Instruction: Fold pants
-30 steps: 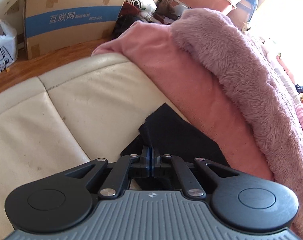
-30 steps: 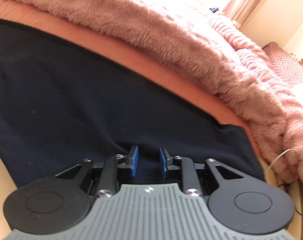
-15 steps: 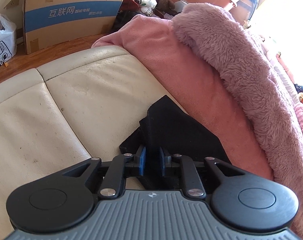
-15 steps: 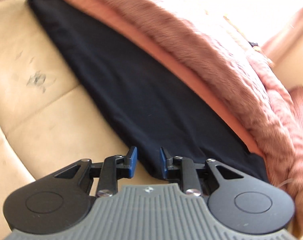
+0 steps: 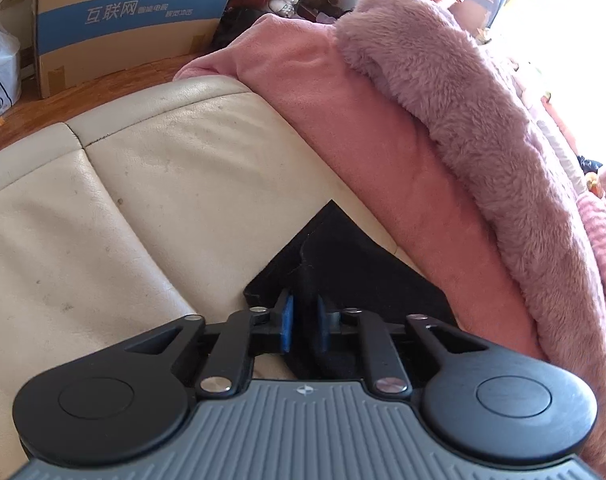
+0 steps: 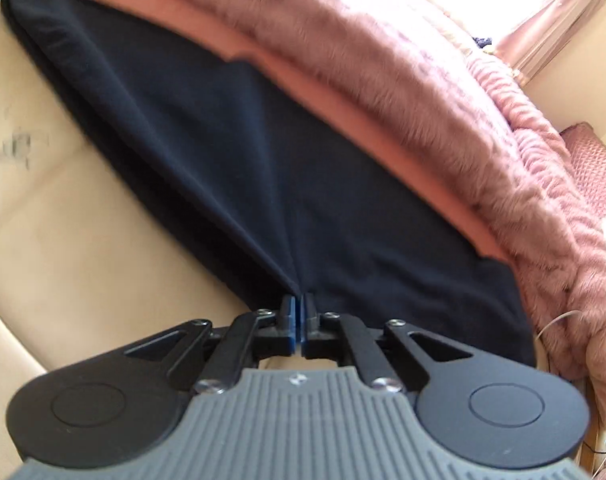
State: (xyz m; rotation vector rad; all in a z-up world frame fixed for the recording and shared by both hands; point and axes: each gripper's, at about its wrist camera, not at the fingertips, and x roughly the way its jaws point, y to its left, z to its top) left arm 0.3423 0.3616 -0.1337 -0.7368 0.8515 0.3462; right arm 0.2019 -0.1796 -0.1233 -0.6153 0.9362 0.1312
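Right claw (image 6: 299, 312) now pinched on black pants (image 6: 263, 152).

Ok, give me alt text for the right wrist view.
The right gripper is shut on the near edge of black pants, pulling creases toward its tips. The pants lie spread across a cream sofa, with a pink fuzzy blanket along their far side.

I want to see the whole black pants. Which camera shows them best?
The right wrist view: the black pants stretch long across the cream sofa. The left wrist view shows only one corner of them, between the fingers of the left hand-held gripper.
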